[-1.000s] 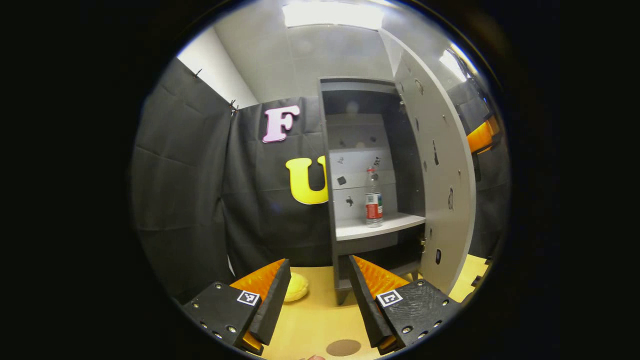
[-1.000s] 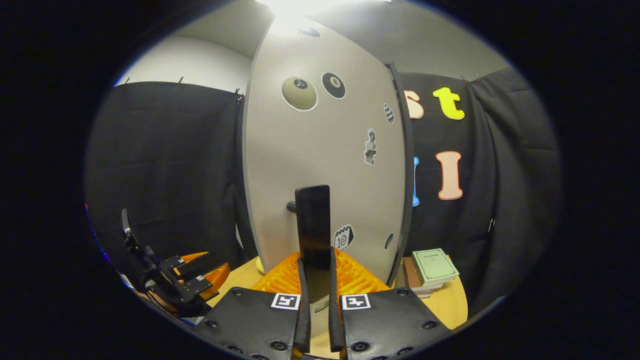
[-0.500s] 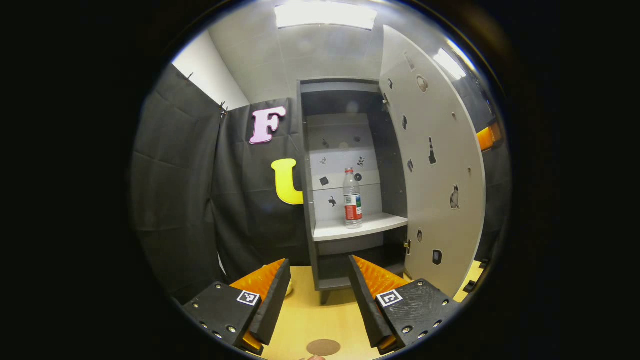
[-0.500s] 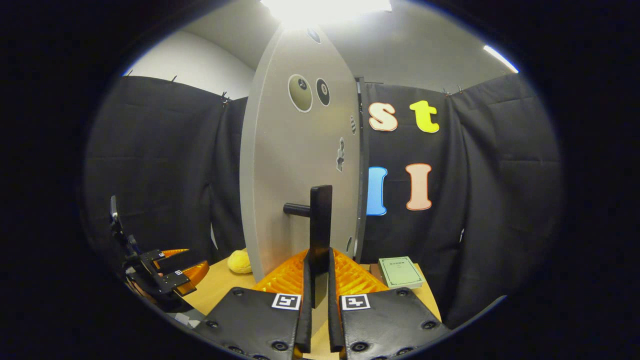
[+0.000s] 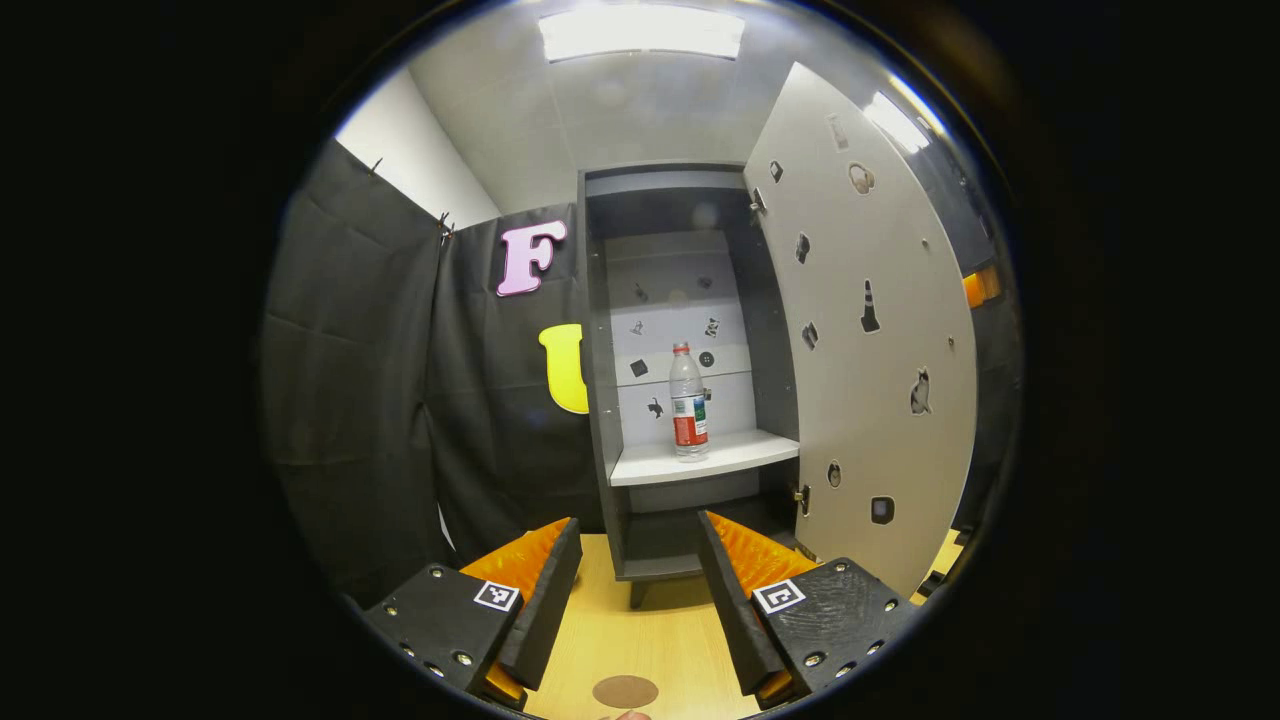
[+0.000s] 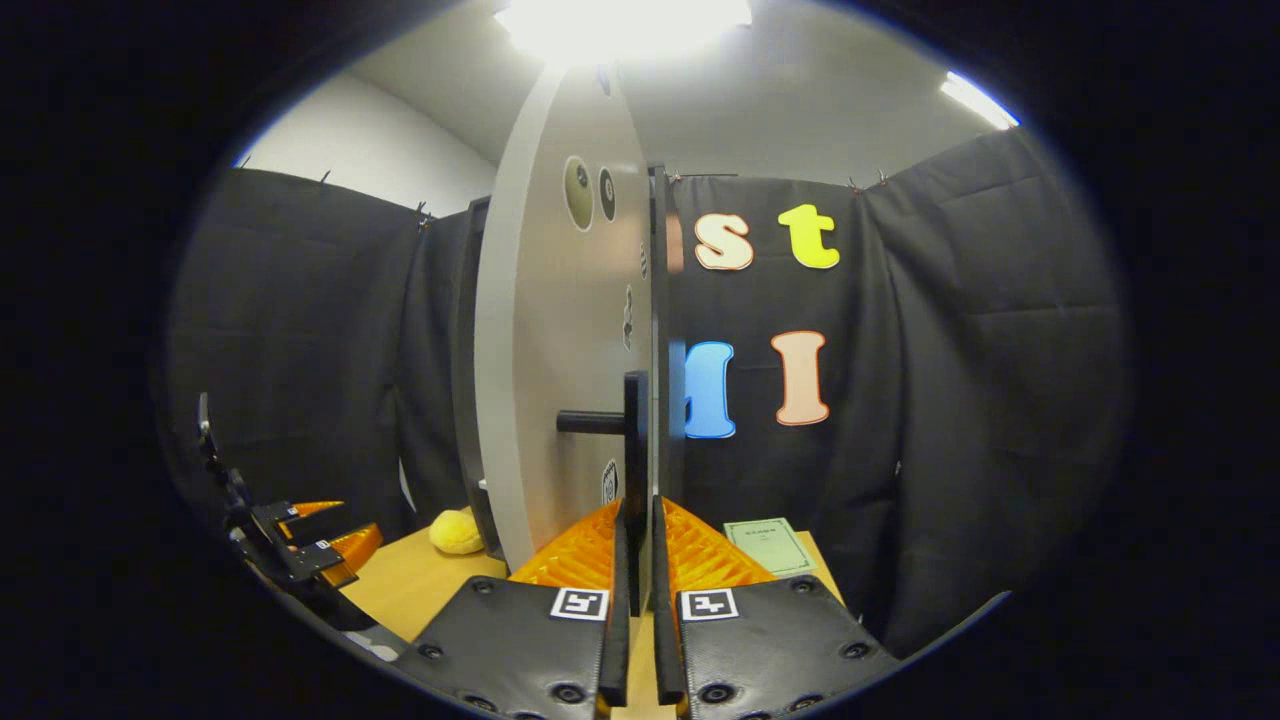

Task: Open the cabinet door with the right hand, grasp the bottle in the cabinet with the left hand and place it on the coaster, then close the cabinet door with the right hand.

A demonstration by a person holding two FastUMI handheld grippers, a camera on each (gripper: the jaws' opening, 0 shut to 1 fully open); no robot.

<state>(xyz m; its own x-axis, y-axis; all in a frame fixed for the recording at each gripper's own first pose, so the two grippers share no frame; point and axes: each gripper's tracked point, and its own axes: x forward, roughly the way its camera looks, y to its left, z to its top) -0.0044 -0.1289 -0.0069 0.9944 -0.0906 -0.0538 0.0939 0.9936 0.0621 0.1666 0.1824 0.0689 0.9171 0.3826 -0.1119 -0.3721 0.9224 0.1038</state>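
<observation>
In the left gripper view a clear bottle (image 5: 688, 402) with a red label stands upright on the white shelf (image 5: 700, 457) of the grey cabinet (image 5: 597, 400). The cabinet door (image 5: 870, 350) is swung wide open to the right. My left gripper (image 5: 635, 570) is open, well short of the cabinet, above the wooden table. A round brown coaster (image 5: 625, 691) lies on the table just below it. In the right gripper view my right gripper (image 6: 635, 560) is shut on the door's black handle (image 6: 634, 450). The left gripper (image 6: 305, 545) also appears at the far left there.
A yellow soft object (image 6: 455, 530) lies on the table (image 6: 420, 585) beside the cabinet's foot. A green booklet (image 6: 772, 545) rests on the table right of the door. Black cloth walls surround the booth.
The door has swung farther open with my right gripper on its handle. The left gripper's view has shifted so the cabinet interior and bottle sit more central.
</observation>
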